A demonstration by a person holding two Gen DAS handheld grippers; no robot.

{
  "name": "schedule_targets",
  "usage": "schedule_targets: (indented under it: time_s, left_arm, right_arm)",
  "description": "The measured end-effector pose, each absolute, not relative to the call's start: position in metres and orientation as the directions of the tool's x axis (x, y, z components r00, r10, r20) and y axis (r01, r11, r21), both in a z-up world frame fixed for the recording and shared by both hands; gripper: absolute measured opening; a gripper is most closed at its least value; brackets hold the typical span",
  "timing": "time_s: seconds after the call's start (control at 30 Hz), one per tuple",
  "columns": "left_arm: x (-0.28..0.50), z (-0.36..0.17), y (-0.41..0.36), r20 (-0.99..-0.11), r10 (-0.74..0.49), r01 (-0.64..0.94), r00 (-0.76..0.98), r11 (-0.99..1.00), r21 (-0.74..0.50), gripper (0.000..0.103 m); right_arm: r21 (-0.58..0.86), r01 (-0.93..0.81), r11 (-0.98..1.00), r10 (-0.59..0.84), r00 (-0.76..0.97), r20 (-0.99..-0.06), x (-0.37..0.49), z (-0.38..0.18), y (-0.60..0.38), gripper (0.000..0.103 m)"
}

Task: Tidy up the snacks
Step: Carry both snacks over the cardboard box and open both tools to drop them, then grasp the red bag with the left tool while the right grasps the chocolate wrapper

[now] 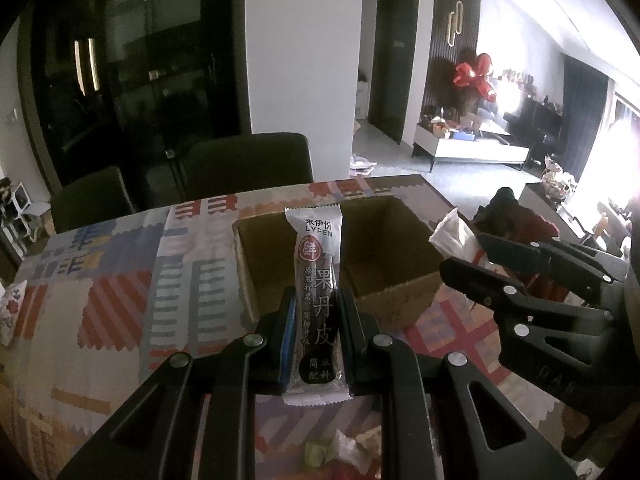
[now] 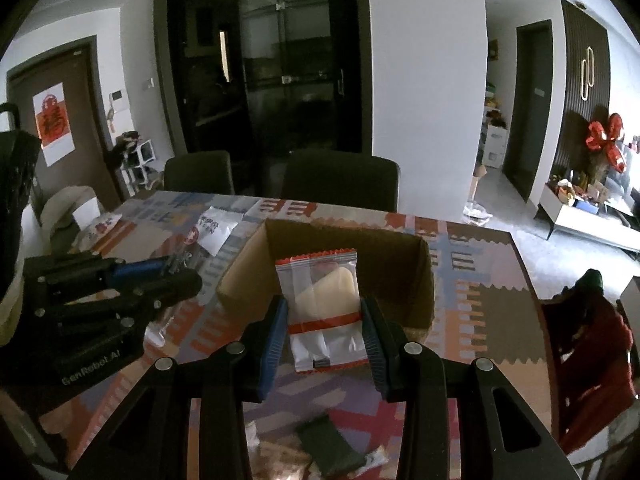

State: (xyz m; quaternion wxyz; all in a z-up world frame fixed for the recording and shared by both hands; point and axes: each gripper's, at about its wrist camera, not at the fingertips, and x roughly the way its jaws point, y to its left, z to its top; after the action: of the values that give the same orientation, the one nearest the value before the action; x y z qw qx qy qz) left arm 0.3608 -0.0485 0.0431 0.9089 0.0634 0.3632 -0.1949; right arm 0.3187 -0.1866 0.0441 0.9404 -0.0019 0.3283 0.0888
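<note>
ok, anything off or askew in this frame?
Nothing stands out. Left tool holds the fruit-leather stick, right tool the clear pastry packet; cardboard box sits upright and open.

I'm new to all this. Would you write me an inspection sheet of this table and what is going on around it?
Surface: table under a patchwork-patterned cloth.
Job's things: open cardboard box; long snack bar; clear-wrapped pale snack.
Clutter: loose wrappers beyond the box; more packets near the front edge.
Grippers: left gripper shut on the long snack bar; right gripper shut on the clear-wrapped pale snack, both short of the box.
Cables: nothing seen.
Surroundings: two dark chairs, glass doors, red balloons.
</note>
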Motion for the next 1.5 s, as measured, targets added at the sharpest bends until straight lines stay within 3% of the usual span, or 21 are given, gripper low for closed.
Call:
schedule_targets:
  time_s: [0.6,0.63,0.7,0.77,0.83,1.5]
  left_arm:
    - [0.461,0.017,-0.072,-0.779,-0.32,0.427,0.539,0.901,-0.075,0.022]
    - [0.464,0.014,-0.073,-0.782,-0.312,0.422,0.54,0.904,-0.069,0.024]
    - [0.47,0.012,-0.074,-0.778,-0.295,0.412,0.554,0.91,-0.052,0.043]
    - [0.473,0.012,-0.071,-0.774,-0.289,0.395,0.563,0.917,-0.055,0.048]
    - [0.472,0.012,-0.068,-0.773,-0.292,0.392,0.563,0.918,-0.062,0.05]
    - [0.377,0.042,-0.041,-0.702,-0.282,0.362,0.654,0.932,-0.037,0.064]
  right_arm:
    - [0.105,-0.132,0.986,0.167,0.673,-0.721,0.418,0.017,-0.207,0.039]
    - [0.114,-0.129,0.985,0.171,0.665,-0.727,0.422,0.015,-0.208,0.039]
    - [0.115,-0.117,0.986,0.164,0.657,-0.736,0.43,0.011,-0.21,0.04]
    - [0.092,-0.098,0.991,0.134,0.651,-0.747,0.435,0.007,-0.21,0.047]
    - [0.097,-0.09,0.991,0.132,0.649,-0.749,0.436,0.005,-0.211,0.056]
    - [0.063,-0.081,0.995,0.101,0.676,-0.73,0.349,0.02,-0.211,0.056]
